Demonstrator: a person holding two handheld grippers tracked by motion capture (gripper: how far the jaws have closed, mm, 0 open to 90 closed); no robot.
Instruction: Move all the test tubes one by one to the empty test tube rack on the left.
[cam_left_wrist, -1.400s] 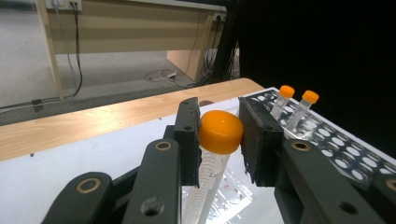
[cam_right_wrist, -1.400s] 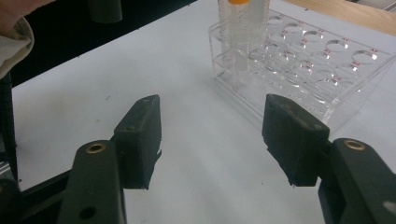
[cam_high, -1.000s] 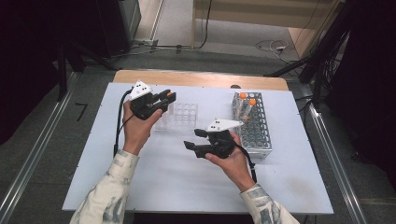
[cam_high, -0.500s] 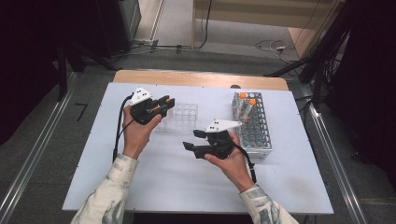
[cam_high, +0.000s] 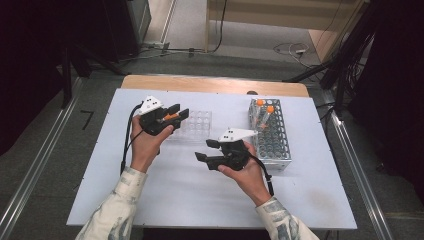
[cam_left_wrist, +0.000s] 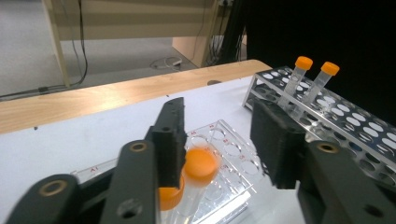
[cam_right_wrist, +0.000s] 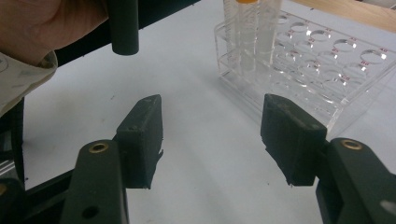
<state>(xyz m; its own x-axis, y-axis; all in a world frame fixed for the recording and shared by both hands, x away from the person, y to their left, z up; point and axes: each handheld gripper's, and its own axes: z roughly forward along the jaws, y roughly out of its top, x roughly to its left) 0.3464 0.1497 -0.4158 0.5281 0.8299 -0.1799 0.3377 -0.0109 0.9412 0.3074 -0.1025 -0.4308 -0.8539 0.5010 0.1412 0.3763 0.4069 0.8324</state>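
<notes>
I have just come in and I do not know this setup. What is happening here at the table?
A person holds a two-jaw gripper in each hand and moves orange-capped tubes between racks. The left gripper is over the clear plastic rack, and its jaws have just been opening around an orange-capped tube that now stands in the rack; another capped tube stands beside it. The right gripper hovers open and empty over the white table. Two more capped tubes stand in the metal rack.

Beyond my fingers: grey floor (cam_high: 260, 35), cables (cam_high: 292, 49) trailing, pale wood cabinet (cam_high: 280, 12) ahead. Metal rails (cam_high: 30, 185) flank me. Dark either side.
</notes>
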